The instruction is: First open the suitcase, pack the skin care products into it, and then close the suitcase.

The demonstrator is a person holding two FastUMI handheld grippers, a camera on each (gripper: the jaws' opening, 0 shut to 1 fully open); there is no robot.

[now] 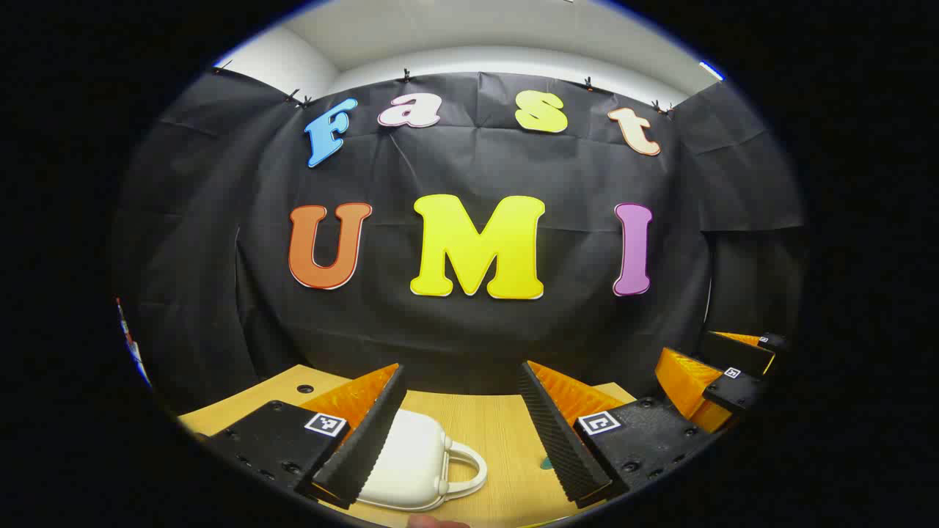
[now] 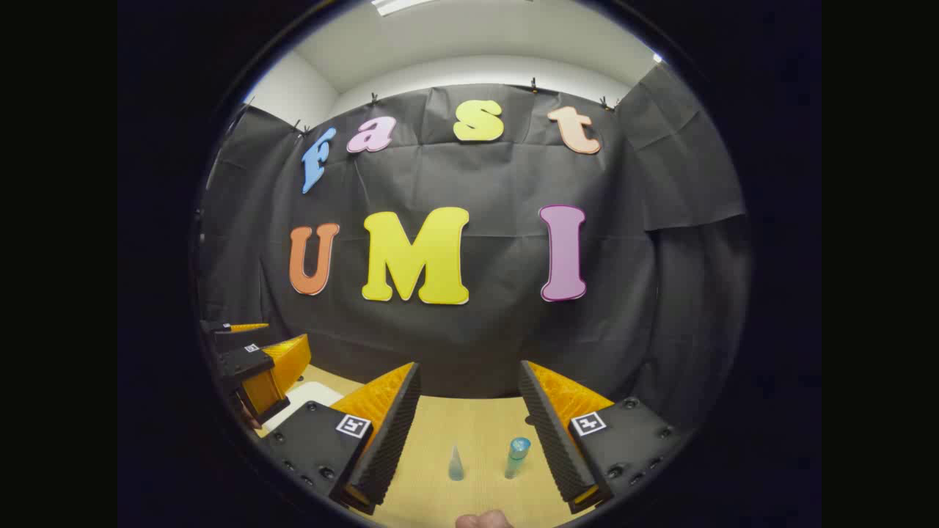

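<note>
A fingertip [image 1: 438,521] peeks in at the six o'clock edge of the left gripper view, nearest of all. Just beyond it the left gripper [image 1: 462,433] hangs over a pale wooden table [image 1: 499,433], its two fingers spread wide apart with nothing between them. A small white suitcase [image 1: 411,462] lies flat and closed on the table at about seven o'clock, its handle [image 1: 469,469] pointing toward the middle; the gripper's left finger covers part of the case in this view, and I cannot tell whether it touches it. At four o'clock the other gripper shows farther off.

In the right gripper view, another bit of hand [image 2: 483,520] sits at six o'clock. The right gripper [image 2: 469,433] is likewise wide open and empty. On the table between its fingers stand two skin care items: a small clear cone-shaped bottle [image 2: 455,463] and, just beside it toward five o'clock, a blue-capped tube [image 2: 516,456], leaning slightly. They stand close together but apart. At eight o'clock the left gripper appears, with a corner of the white suitcase below it.
</note>
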